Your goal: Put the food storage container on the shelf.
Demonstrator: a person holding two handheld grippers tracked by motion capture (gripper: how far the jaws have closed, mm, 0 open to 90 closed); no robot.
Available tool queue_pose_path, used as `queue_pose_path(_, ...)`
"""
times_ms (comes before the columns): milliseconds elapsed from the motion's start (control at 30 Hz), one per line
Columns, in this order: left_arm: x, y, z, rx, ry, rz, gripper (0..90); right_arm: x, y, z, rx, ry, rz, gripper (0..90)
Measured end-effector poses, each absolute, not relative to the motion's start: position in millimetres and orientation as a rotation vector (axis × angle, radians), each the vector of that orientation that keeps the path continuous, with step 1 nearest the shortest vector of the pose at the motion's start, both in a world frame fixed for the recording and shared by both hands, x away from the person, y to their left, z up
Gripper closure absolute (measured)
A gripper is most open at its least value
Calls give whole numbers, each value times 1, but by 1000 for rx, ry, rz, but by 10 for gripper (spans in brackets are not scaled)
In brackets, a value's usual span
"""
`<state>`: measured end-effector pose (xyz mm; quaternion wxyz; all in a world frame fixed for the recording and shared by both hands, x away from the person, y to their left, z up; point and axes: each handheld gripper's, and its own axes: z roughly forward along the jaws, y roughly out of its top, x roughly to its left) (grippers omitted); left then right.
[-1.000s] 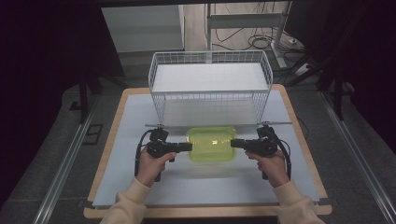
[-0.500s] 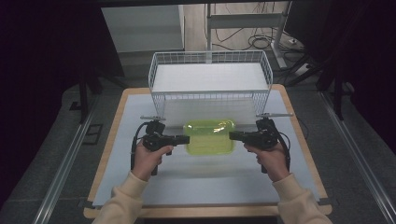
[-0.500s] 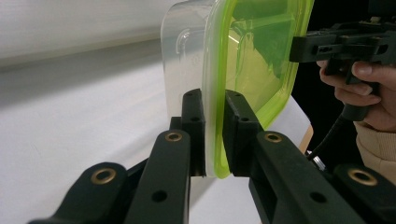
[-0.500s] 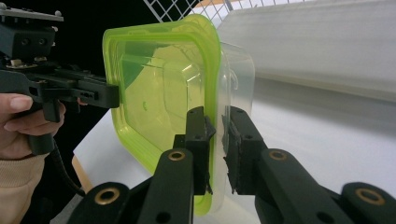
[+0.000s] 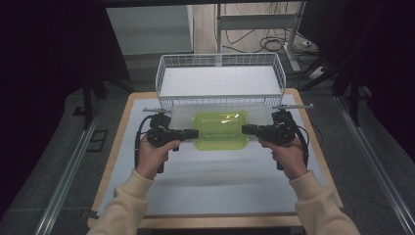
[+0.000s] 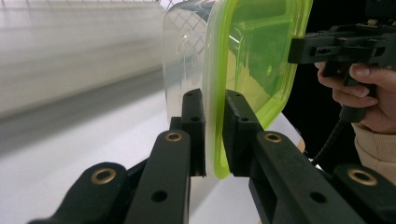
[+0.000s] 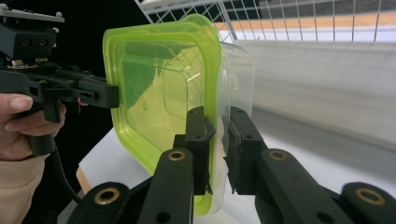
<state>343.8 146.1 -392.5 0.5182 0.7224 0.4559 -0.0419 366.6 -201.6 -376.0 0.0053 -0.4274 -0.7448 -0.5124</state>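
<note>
A clear plastic container with a lime-green lid (image 5: 220, 129) hangs above the table, just in front of the white wire basket (image 5: 220, 81). My left gripper (image 5: 194, 133) is shut on its left rim, and my right gripper (image 5: 245, 129) is shut on its right rim. In the left gripper view the black jaws pinch the green lid edge (image 6: 215, 135), with the other gripper (image 6: 299, 49) at the far side. In the right gripper view the jaws clamp the rim (image 7: 215, 140) of the container, and the opposite gripper (image 7: 109, 95) holds the far edge.
The wire basket stands at the back of the white table mat (image 5: 210, 176), its inside bare. The wooden table edge (image 5: 112, 161) frames the mat. Metal rails (image 5: 63, 181) run along both sides, and cables lie on the floor behind.
Both grippers have risen with the container held between them, and it now sits closer to the basket's front wall in the high view.
</note>
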Motion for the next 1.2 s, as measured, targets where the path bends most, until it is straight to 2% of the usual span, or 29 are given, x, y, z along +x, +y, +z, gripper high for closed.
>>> queue_pose_path(700, 356, 146, -371, 1735, 1090, -66, 810, 380, -199, -354, -1335, -2355, -1634, 805)
queue_pose_path(1200, 372, 144, -340, 1746, 1062, -21, 811, 394, -201, -333, -1343, -2340, -1659, 804)
